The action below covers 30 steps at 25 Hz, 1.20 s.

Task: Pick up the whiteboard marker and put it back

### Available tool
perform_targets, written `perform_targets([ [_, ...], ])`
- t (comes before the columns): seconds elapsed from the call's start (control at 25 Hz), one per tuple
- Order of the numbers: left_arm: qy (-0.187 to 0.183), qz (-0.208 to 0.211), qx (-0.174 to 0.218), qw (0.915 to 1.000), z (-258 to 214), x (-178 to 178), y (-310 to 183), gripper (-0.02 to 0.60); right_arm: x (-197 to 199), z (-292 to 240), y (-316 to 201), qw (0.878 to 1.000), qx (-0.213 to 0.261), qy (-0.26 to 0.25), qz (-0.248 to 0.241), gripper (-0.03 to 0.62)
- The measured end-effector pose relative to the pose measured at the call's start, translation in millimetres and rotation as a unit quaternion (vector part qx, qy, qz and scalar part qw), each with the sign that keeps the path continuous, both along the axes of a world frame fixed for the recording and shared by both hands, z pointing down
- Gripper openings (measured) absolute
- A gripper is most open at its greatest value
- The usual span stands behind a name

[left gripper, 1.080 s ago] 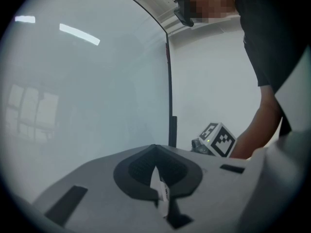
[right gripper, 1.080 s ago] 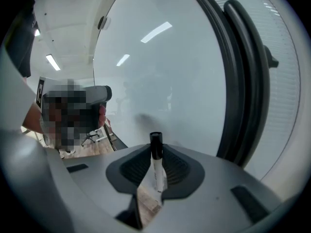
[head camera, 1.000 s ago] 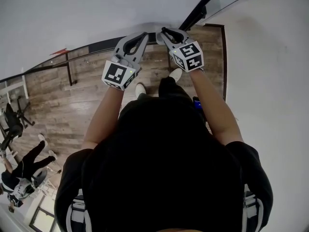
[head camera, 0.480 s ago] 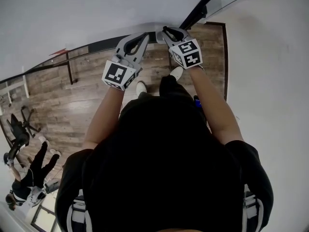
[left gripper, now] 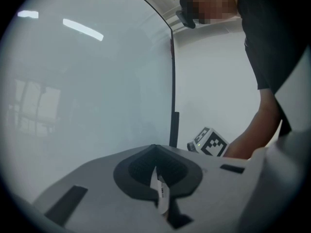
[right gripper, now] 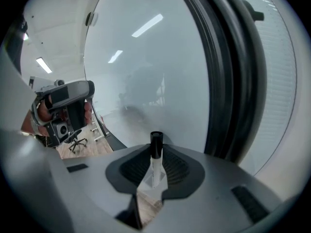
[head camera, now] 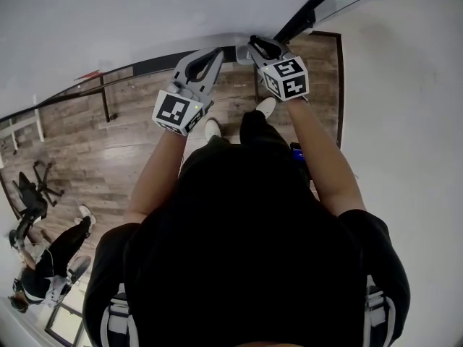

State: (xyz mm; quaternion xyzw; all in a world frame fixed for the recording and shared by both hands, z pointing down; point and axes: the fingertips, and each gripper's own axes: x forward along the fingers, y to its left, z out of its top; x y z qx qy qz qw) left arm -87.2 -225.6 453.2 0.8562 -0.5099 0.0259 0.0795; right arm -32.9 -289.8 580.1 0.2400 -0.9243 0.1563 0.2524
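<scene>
Black-capped marker (right gripper: 155,154) sits clamped in our right gripper (right gripper: 154,173), cap toward the whiteboard (right gripper: 146,67). Our left gripper (left gripper: 156,173) is pressed together, carrying nothing we can name. Risk: the pads grip a smooth round barrel, so bumping the board could tilt or drop it.

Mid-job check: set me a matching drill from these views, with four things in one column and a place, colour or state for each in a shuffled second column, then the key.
Things:
A. whiteboard marker
B. left gripper
C. right gripper
D. office chair

States:
1. stands on the wooden floor
2. fingers closed together
3. white barrel, black cap
4. fingers clamped on the marker, by the whiteboard's dark frame

Pairs: A-3, B-2, C-4, D-1
</scene>
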Motion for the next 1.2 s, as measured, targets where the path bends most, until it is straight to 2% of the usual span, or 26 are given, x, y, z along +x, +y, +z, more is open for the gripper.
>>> perform_targets([
  [0.24,0.000,0.002,-0.005,1.0000,3,0,3,0.003,7,5,-1,1.000,-0.011,-0.006,0.015,0.080],
  [0.56,-0.004,0.000,-0.007,1.0000,4,-3,2,0.003,17,3,1,1.000,-0.022,-0.011,0.017,0.121],
  [0.88,-0.008,0.000,0.007,0.9999,-6,-2,1,0.003,30,-25,2,0.999,0.042,0.013,0.006,0.126],
  [1.2,-0.008,0.001,0.019,0.9998,-20,-3,5,0.003,35,-74,12,0.998,0.060,-0.032,0.011,0.126],
])
